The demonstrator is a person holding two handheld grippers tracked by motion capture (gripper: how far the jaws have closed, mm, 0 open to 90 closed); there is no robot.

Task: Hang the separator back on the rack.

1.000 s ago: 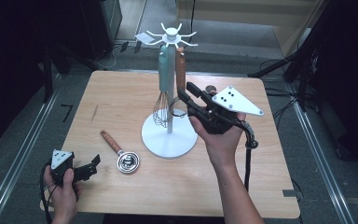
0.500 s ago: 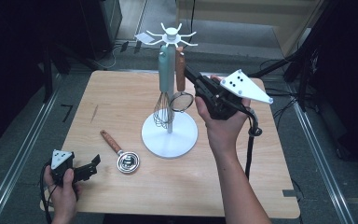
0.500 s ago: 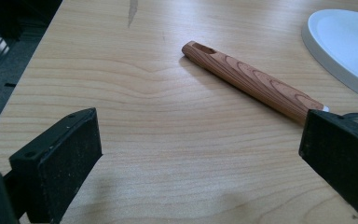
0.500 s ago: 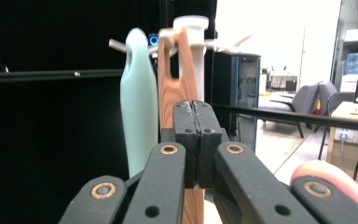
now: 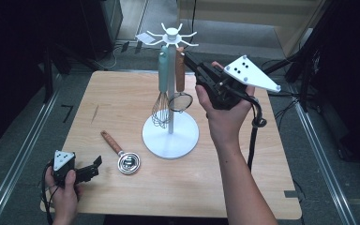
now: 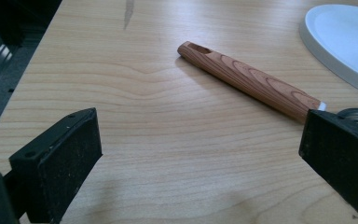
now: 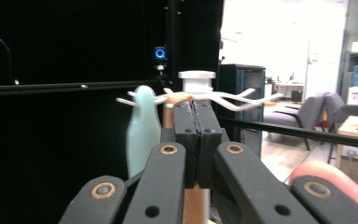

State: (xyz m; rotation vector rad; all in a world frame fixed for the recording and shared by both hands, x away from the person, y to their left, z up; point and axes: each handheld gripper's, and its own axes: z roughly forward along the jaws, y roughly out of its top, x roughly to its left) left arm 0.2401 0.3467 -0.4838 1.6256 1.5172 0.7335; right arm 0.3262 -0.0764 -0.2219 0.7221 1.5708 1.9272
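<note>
Now strainer handle (image 7: 179, 99) just beyond shut right gripper (image 7: 196, 116) fingers.

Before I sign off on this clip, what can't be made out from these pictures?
- Right gripper, right gripper view: jaws shut, hiding whether the brown-handled strainer is pinched.
- High view: the hand and gripper body cover that contact.
- Utensil on the table, left gripper view: a black pad covers its metal head.
- Rack, high view: hook tips too small to tell how the whisk hangs.
</note>
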